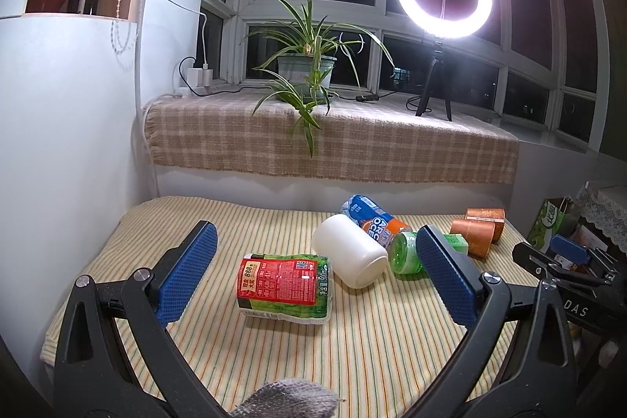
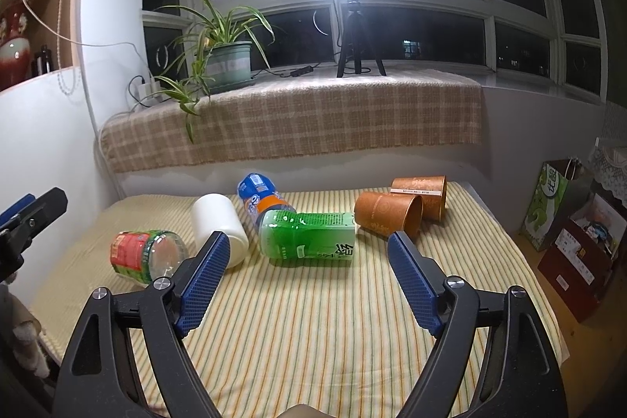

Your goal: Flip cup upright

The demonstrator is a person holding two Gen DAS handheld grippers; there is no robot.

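Both claws spread wide, white cup (image 1: 350, 251) on its side, closed end nearest.

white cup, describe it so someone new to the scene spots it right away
On the striped table cloth below the window ledge, a row of containers lies tipped over. The white cup lies between the red-labelled bottle and the green bottle: the only plain, unlabelled, opaque one.

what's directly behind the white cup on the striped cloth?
Behind the white cup lies the blue-and-orange bottle on its side, running toward the green bottle. Where the two bottles meet is covered, so I cannot tell whether they touch.
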